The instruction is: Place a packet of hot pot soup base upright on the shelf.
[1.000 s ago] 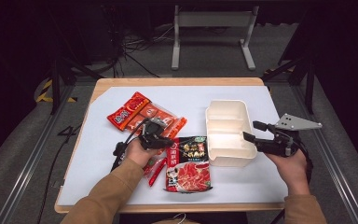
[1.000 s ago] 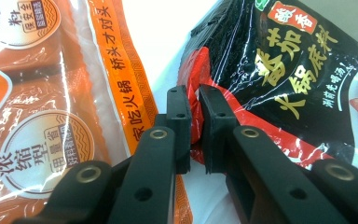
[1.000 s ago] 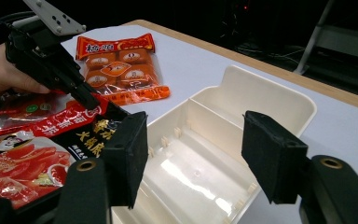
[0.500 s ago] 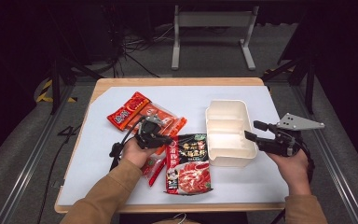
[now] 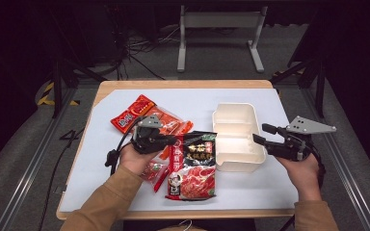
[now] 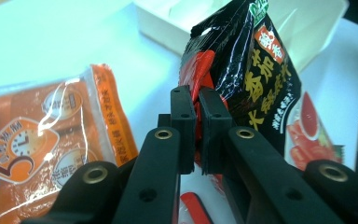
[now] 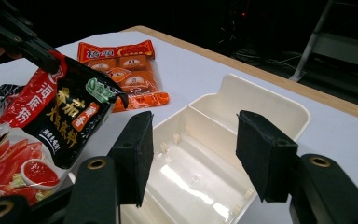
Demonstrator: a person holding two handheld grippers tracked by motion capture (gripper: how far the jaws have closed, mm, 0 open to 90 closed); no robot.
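White plastic tray [image 5: 236, 137] lies bare inside; left gripper [image 5: 166, 143] beside it pinches black sauce packet [image 5: 192, 166], right gripper [image 5: 265, 136] spread, holding nothing.

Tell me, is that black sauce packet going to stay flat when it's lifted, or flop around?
Probably flop: the black sauce packet, pinched at its top edge by the left gripper, already bends and creases there. Its glossy film looks slippery, so a corner grip might slide. It bulges at the lower end, so it likely hangs bottom-heavy and could swing on its way toward the white tray.
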